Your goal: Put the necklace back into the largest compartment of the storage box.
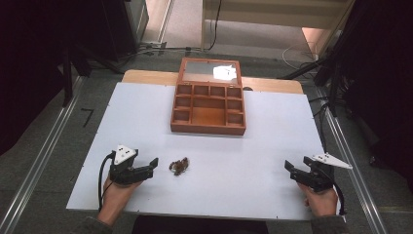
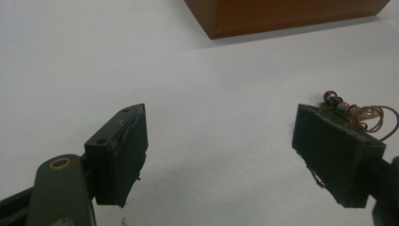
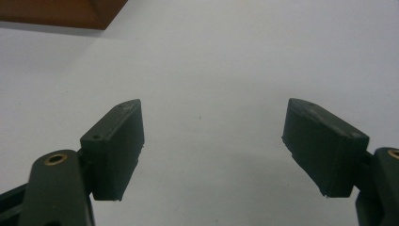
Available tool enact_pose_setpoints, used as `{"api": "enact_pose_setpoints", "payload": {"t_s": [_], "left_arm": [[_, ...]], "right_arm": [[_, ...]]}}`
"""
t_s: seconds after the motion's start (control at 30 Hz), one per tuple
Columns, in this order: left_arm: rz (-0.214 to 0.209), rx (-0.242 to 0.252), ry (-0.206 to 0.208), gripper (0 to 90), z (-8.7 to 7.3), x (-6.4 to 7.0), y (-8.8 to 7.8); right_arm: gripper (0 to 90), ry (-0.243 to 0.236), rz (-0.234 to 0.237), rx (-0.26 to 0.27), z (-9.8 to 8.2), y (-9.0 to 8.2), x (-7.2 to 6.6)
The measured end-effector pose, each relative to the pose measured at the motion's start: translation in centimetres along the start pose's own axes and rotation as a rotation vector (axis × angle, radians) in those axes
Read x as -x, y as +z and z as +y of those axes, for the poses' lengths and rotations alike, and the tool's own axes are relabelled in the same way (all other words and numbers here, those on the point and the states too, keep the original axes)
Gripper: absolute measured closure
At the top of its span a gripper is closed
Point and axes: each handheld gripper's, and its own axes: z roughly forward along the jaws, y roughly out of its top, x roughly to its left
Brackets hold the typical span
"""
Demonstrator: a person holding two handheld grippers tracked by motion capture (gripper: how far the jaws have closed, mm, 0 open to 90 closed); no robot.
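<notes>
The left gripper (image 1: 155, 162) rests low on the white surface (image 1: 146, 112) at the person's near left, jaws spread wide and holding nothing. Just beside its tips, toward the middle of the surface, lies the chain (image 1: 179, 165), a small tangled brown heap. In the left gripper view the gripper (image 2: 219, 141) shows bare surface between its jaws, and the chain (image 2: 357, 113) lies just past the right-hand jaw, partly hidden behind it; thin loops and a few small beads can be made out, but its full form cannot. The right gripper (image 1: 288, 168) sits at the near right edge of the surface, well apart from the chain, jaws likewise released and empty; its own view (image 3: 211, 127) shows only white surface between them. The box (image 1: 208, 109), a wooden case with small compartments around a larger central one, stands at the far middle of the surface with its lid (image 1: 211, 71) raised; glare on the lid obscures its panel. The compartments appear empty, though shadow makes this uncertain. Nothing lies between the chain and the box. Each gripper view cuts off the box at the top edge, showing only a corner (image 2: 282, 16) (image 3: 61, 12).
</notes>
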Motion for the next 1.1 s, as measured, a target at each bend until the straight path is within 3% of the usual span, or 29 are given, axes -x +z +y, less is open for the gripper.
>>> {"api": "enact_pose_setpoints", "payload": {"t_s": [1.1], "left_arm": [[-0.058, -0.011, 0.02, 21.0, 0.1, 2.0, 0.9]], "right_arm": [[19.2, -0.004, -0.003, -0.002, 0.0, 0.1, -0.1]]}}
